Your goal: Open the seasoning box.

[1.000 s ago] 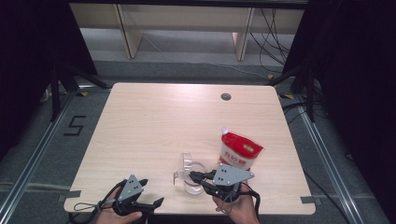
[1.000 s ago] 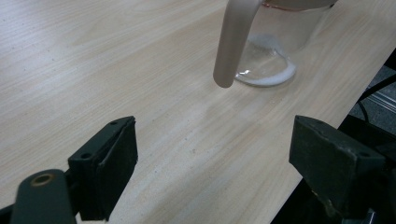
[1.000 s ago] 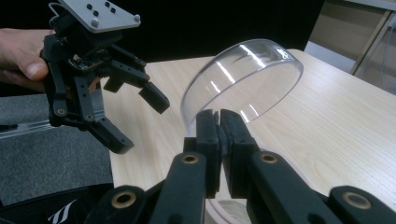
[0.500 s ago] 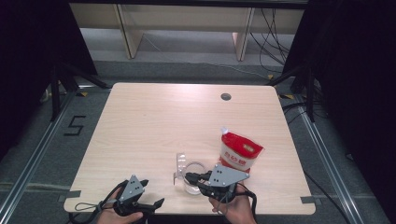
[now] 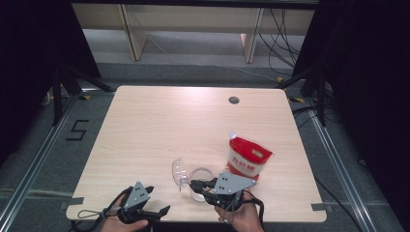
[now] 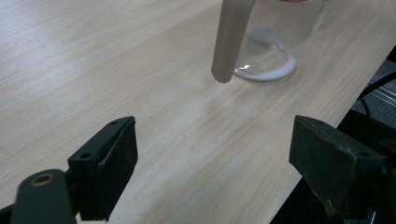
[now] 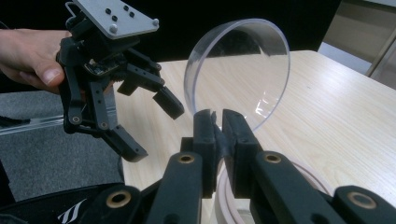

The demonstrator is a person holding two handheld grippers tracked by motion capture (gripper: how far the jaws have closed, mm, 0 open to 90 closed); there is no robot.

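Both of the person's hands came in at the bottom edge of the high view, cut off at the wrists. The right hand [image 5: 240, 217], low and right of centre, held the right gripper [image 5: 199, 185] level, pointing toward the left of the frame, and its jaws were pinched tight on the edge of a clear round lid [image 7: 238, 70]. In the right gripper view the lid stood upright on edge just above the jaws, hinged open from a clear jar [image 5: 199, 182] whose pale rim peeked out between the gripper's arms at the bottom of that frame. The jar sat on the wooden table [image 5: 159, 125] near its front edge, just beside a red and white pouch [image 5: 247, 159] to its right. The left hand [image 5: 121, 223], at lower left, held the left gripper [image 5: 157, 200] near the table's front edge, well apart from the jar, with its jaws spread wide and nothing between them. In the left gripper view the jar was cropped by the top of the frame, a faint white residue ringing its base, and a blurred beige bar hanging in front of it was too soft to make out.
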